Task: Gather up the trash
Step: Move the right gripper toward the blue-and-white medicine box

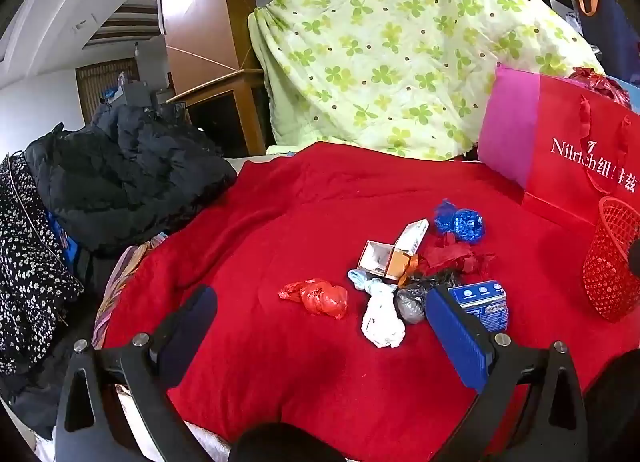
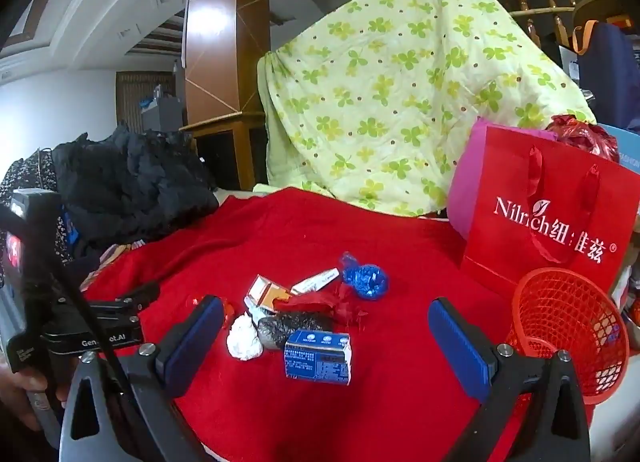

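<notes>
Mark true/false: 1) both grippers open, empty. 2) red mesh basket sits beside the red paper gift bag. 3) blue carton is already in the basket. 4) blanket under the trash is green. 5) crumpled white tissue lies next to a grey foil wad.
1) True: left gripper and right gripper are open, holding nothing.
2) True: red mesh basket stands by the red paper gift bag.
3) False: blue carton lies on the blanket.
4) False: red blanket; the green quilt hangs behind.
5) True: crumpled white tissue touches the grey foil wad.

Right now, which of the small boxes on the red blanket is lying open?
The orange and white box, behind the crumpled bags: its end faces the left camera and shows a hollow inside. The blue box is closed.
</notes>
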A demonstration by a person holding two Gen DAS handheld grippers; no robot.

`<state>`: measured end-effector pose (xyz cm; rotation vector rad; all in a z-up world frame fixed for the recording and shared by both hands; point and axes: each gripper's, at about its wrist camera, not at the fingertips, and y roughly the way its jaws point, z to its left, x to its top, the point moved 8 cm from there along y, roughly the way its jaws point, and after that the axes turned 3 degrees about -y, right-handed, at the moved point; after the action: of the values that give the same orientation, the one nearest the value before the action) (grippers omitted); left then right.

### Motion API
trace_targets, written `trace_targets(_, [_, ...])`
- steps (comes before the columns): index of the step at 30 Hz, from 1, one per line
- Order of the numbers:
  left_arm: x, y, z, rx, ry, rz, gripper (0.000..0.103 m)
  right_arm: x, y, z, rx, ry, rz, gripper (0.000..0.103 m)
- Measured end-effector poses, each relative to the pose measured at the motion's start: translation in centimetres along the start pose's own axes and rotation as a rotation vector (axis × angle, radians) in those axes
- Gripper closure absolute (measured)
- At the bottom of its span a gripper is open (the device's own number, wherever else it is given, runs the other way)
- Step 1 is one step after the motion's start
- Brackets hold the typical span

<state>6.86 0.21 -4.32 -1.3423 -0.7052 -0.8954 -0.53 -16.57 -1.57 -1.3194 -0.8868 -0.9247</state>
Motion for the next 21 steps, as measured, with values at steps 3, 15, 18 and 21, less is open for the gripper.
trace_targets(3, [-0.1,0.5,0.5,-0.002,-0.002,0.007,0.0,-0.2,0.2,0.2,0.004,0.009,0.011,0.0])
trace_targets(15, [0.0,-0.1,0.8,-0.011,-0.019,-0.011,0.0,-0.6,1.3,1.4,0.001,0.002,0.05,0.0])
trace_targets(18, [0.0,-0.1,0.7,-0.01,-0.018,-0.012,0.0,-0.8,1.4,1.6,-0.003,0.001,0.069,0.0])
trace_targets(21, [-0.2,-0.1,0.7,-0.014,-0.02,-0.011,0.0,-0.8,1.7,1.5,0.002,0.004,0.061,0.0])
